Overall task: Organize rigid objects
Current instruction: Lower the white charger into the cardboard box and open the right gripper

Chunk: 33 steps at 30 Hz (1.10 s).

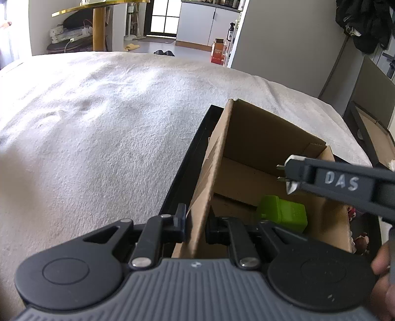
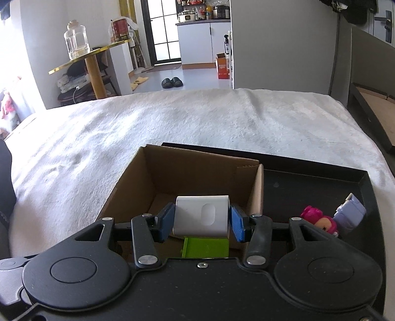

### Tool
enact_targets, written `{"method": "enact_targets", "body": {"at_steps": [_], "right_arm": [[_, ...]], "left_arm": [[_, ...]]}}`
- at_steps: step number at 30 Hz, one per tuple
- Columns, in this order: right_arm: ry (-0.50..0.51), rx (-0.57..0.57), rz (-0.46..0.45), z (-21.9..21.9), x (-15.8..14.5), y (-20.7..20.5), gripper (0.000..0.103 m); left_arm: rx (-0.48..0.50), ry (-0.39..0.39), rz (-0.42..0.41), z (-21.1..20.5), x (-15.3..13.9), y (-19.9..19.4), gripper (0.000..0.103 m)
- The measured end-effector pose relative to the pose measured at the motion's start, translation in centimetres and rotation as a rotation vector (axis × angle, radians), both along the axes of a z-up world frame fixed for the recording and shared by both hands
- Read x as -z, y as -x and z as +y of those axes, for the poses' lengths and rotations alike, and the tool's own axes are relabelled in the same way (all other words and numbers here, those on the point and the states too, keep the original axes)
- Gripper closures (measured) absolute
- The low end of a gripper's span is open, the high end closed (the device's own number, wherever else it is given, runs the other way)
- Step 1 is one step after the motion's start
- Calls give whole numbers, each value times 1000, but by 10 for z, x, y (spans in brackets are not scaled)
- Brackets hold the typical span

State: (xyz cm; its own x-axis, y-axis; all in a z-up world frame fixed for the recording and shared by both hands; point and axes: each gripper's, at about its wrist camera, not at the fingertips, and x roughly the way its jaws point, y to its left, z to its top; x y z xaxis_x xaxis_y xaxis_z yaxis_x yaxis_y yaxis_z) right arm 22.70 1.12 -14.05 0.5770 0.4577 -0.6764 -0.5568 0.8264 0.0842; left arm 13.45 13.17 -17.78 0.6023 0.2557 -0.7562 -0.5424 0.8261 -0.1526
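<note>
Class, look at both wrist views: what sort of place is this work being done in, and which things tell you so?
Most likely a small home or studio flat. The work surface looks like a bed under a white blanket, slippers sit on the floor, and a kitchen counter with pots shows beyond.

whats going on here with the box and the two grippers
A person is sorting small items into a cardboard box that sits in a black tray on a bed. The left gripper is clamped on the box's wall, steadying it. The right gripper holds a white charger over the box, above a green block already inside. A pink toy and a purple toy lie in the tray beside the box.
</note>
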Motion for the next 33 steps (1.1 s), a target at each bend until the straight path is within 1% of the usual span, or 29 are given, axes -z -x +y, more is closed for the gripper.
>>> {"method": "enact_targets", "body": {"at_steps": [3, 6, 8, 9, 12, 14, 17, 21, 23, 26, 28, 33], "right_arm": [[36, -16, -3, 8, 3, 1, 54], [26, -10, -10, 4, -1, 5, 51], [21, -4, -12, -2, -4, 7, 45], [23, -1, -14, -4, -6, 8, 44], [16, 10, -20, -15, -11, 10, 36], [2, 27, -30, -26, -14, 11, 28], [-12, 53, -47, -42, -19, 14, 20], [-26, 70, -66, -60, -23, 16, 15], [-25, 81, -88, -67, -26, 19, 9], [-42, 86, -108, -78, -29, 22, 6], [-41, 110, -111, -85, -31, 21, 4], [-71, 139, -93, -103, -34, 18, 3]], "left_arm": [[-4, 3, -2, 1, 1, -1, 90], [-6, -7, -5, -1, 1, -1, 89], [0, -16, -4, -4, 0, -2, 89], [1, -15, -7, -4, 0, -2, 89], [8, -13, -11, -4, 0, -1, 89], [17, -23, -9, -5, 1, -1, 89], [14, -26, -14, -7, -1, 1, 90], [14, -51, -15, -10, -4, 1, 90], [11, -59, -18, -11, -6, 1, 90], [15, -74, -13, -12, -7, 0, 90], [20, -95, -8, -15, -8, -1, 89], [27, -108, 16, -19, -9, -3, 85]]}}
